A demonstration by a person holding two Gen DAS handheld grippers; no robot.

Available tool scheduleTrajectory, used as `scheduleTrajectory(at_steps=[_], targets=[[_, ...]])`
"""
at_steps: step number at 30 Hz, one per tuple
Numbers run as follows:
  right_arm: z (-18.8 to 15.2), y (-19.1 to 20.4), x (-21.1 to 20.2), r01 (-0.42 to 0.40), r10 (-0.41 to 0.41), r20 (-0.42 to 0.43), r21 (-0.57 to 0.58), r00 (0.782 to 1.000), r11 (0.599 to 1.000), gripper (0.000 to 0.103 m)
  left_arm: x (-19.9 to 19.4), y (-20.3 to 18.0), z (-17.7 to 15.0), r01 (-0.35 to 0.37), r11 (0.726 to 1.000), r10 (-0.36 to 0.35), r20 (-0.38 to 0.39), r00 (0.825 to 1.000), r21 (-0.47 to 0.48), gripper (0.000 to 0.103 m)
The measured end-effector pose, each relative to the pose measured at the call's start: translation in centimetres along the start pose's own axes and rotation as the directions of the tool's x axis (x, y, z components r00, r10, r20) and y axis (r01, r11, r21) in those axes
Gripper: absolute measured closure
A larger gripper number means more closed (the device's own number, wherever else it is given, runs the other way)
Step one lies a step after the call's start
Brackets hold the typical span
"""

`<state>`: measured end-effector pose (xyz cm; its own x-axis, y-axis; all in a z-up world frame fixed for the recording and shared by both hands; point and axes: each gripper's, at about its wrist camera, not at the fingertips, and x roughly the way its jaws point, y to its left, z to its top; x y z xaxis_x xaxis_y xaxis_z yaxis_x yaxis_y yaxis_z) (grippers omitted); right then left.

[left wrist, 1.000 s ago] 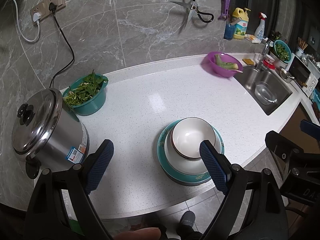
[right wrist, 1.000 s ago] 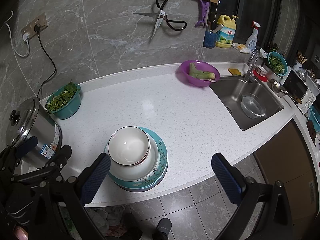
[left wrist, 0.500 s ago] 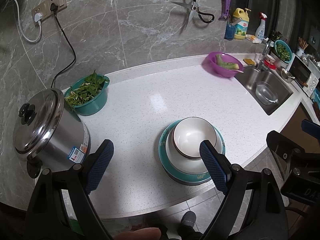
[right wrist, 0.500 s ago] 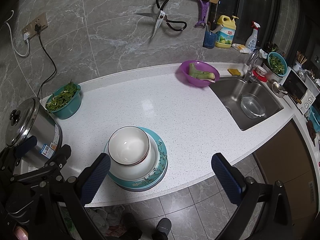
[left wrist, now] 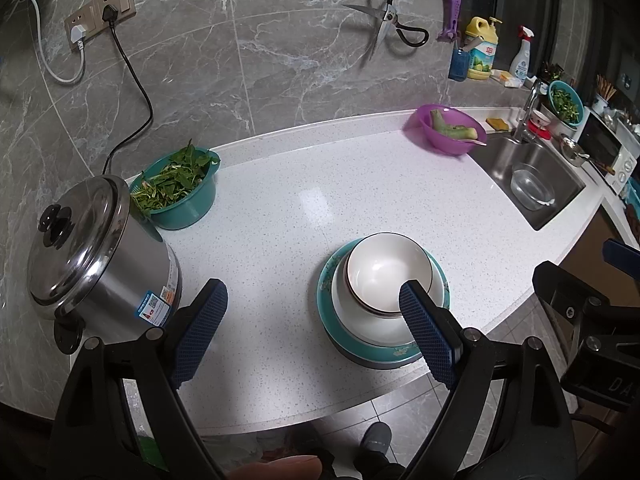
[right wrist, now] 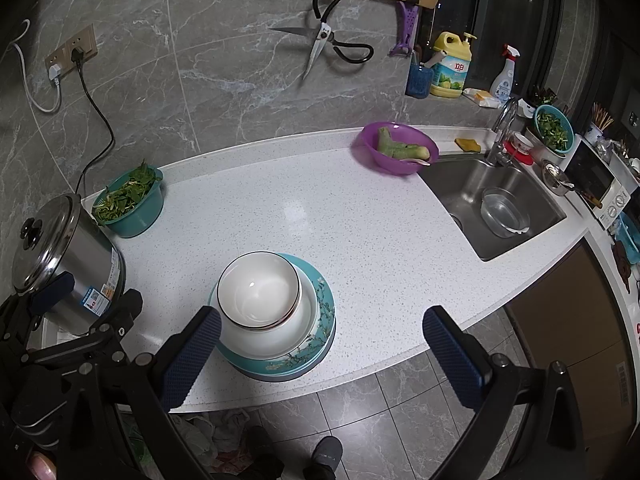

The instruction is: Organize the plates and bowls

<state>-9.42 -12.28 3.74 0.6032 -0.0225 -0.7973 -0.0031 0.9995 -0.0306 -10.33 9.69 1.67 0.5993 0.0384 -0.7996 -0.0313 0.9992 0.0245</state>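
Both tools held wide open and empty above the worktop's (left wrist: 280, 216) near edge: left tool (left wrist: 312, 332), right tool (right wrist: 320, 356). Stacked between them, nearer the left tool's right finger: white bowl (left wrist: 390, 276) nested in a larger white bowl (right wrist: 280, 340) on the teal plate (right wrist: 326, 300), all empty. Farther off, teal basin (left wrist: 188, 208) full of greens, purple basin (left wrist: 444, 136) holding a green vegetable.

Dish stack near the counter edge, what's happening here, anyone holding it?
Nobody is. The left gripper and right gripper are both open and empty, hovering near the counter's front edge. The small white bowl sits nested in a larger white bowl, on a teal plate on the white counter. Stacking looks done.
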Motion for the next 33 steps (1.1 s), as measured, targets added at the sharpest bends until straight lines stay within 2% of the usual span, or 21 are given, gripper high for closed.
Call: scheduleTrajectory(at_steps=[33], targets=[[-0.07,0.07,0.06,0.002,-0.002,-0.002,0.003,1.000,1.000,0.000,0.07,0.04,-0.20,-0.001,1.000,0.001,-0.001,1.000,0.002,0.015]])
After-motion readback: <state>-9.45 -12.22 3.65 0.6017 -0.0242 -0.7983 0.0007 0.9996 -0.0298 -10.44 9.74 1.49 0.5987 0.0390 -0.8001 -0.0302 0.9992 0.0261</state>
